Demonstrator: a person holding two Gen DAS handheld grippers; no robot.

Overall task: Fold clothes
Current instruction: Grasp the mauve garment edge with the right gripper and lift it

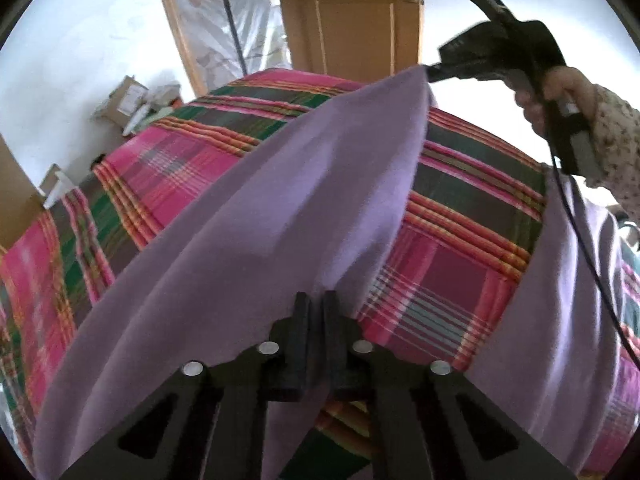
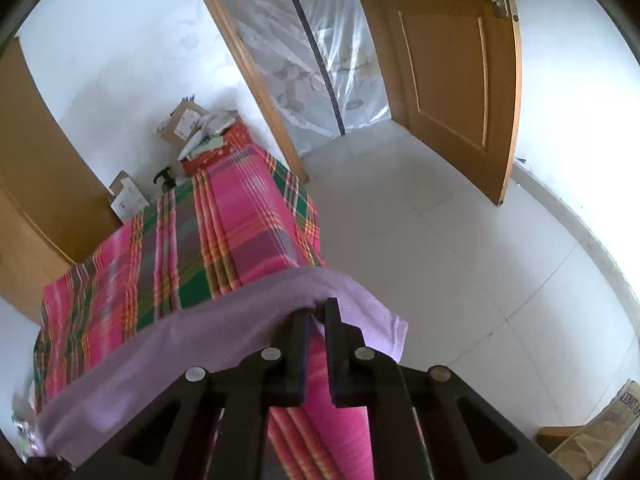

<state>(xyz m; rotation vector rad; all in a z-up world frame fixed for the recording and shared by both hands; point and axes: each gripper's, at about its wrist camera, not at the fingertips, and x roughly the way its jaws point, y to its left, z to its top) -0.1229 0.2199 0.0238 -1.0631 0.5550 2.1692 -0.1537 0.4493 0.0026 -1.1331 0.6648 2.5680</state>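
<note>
A lilac garment (image 1: 256,216) is held up, stretched over a bed with a pink, green and orange plaid cover (image 1: 464,216). My left gripper (image 1: 317,300) is shut on the cloth's near edge at the bottom of the left wrist view. In the same view my right gripper (image 1: 434,70), held by a hand in a floral sleeve (image 1: 612,132), pinches the far corner at upper right. The right wrist view shows the right gripper (image 2: 318,308) shut on the lilac garment (image 2: 192,344), which drapes down to the left over the plaid cover (image 2: 224,232).
Cardboard boxes (image 2: 184,124) and papers lie at the bed's far end by the white wall. An open wooden door (image 2: 452,68) and a plastic-covered doorway (image 2: 320,40) stand beyond. White tiled floor (image 2: 460,260) lies right of the bed. A black cable (image 1: 580,240) hangs from the right gripper.
</note>
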